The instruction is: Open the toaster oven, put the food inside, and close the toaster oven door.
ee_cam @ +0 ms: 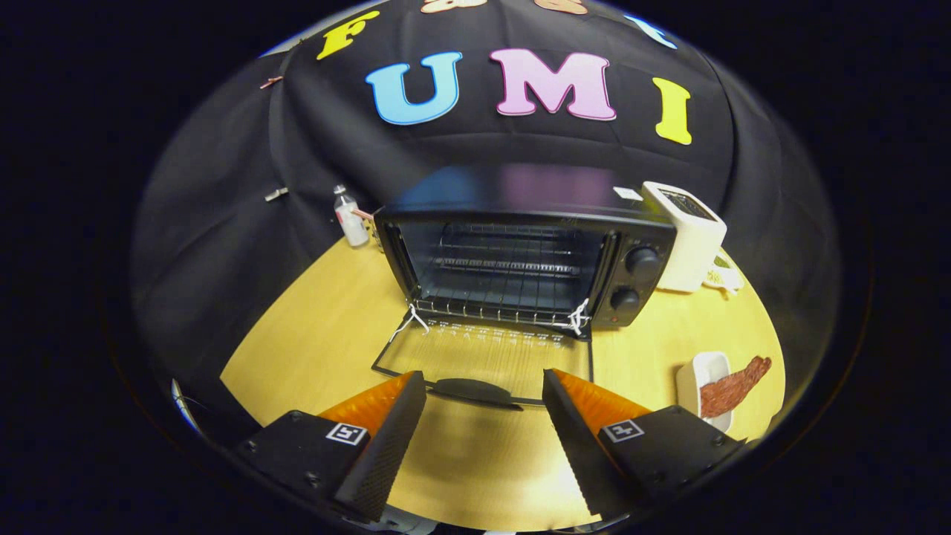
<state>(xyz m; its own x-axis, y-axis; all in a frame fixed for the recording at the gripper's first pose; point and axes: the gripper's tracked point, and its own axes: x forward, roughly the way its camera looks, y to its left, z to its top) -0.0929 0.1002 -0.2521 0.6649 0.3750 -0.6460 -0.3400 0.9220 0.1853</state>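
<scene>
Wooden table filling mid frame; toaster oven sitting centre, door lying flat open, handle between spread, empty gripper fingers. Food resting on white dish, lower right.

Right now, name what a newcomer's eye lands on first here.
The black toaster oven stands mid-table, its glass door folded down flat and the wire rack bare. The open gripper hovers with the door handle between its fingers. Off to the right, reddish food lies across a white dish.
</scene>
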